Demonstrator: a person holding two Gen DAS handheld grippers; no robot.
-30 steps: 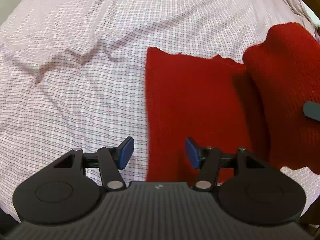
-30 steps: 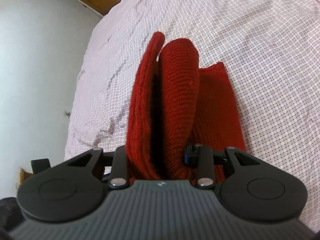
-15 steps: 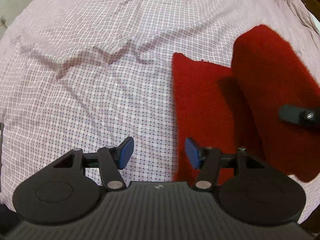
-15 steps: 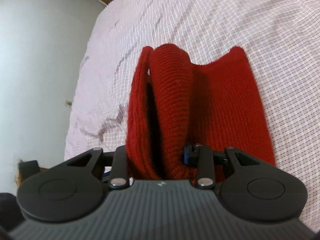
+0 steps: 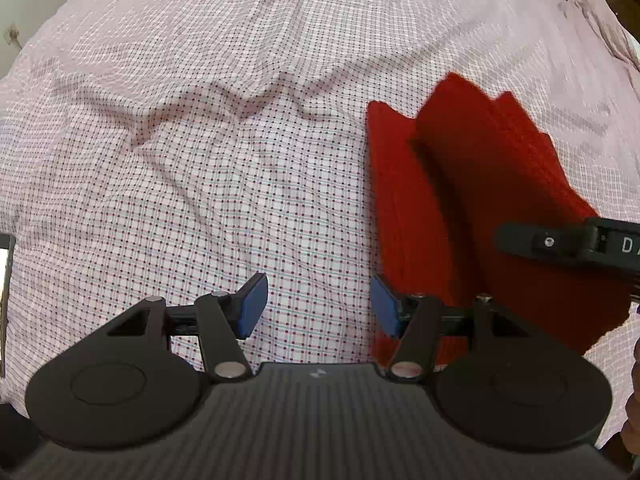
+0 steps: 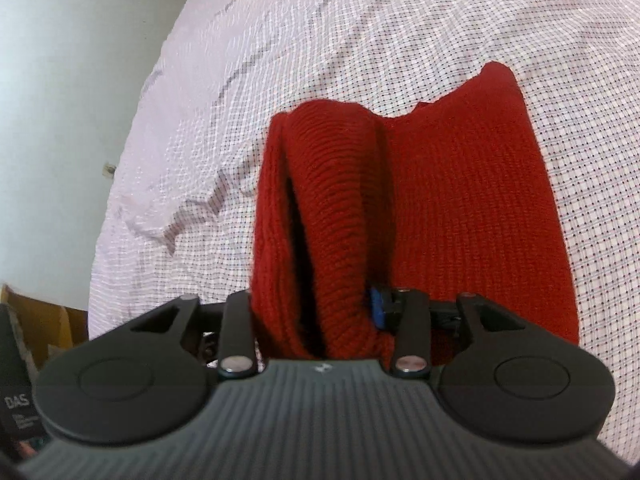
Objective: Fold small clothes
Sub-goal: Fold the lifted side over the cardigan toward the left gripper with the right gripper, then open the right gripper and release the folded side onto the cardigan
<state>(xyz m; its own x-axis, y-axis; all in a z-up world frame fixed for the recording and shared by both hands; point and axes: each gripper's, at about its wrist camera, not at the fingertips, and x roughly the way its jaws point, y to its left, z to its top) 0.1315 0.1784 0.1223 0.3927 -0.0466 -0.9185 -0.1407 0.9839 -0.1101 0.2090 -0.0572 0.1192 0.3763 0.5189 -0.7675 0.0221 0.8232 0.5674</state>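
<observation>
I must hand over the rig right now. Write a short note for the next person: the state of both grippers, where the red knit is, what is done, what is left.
Left gripper: open, holding nothing, over the checked bedsheet, just left of the garment.
Right gripper: jaws shut on a raised flap of the red knit garment.
Garment: its lower layer lies flat on the sheet; the held flap is lifted above it.
Done: the fold is started, the flap is raised.
Left: lay the flap down onto the flat layer, release, probably smooth it.
</observation>
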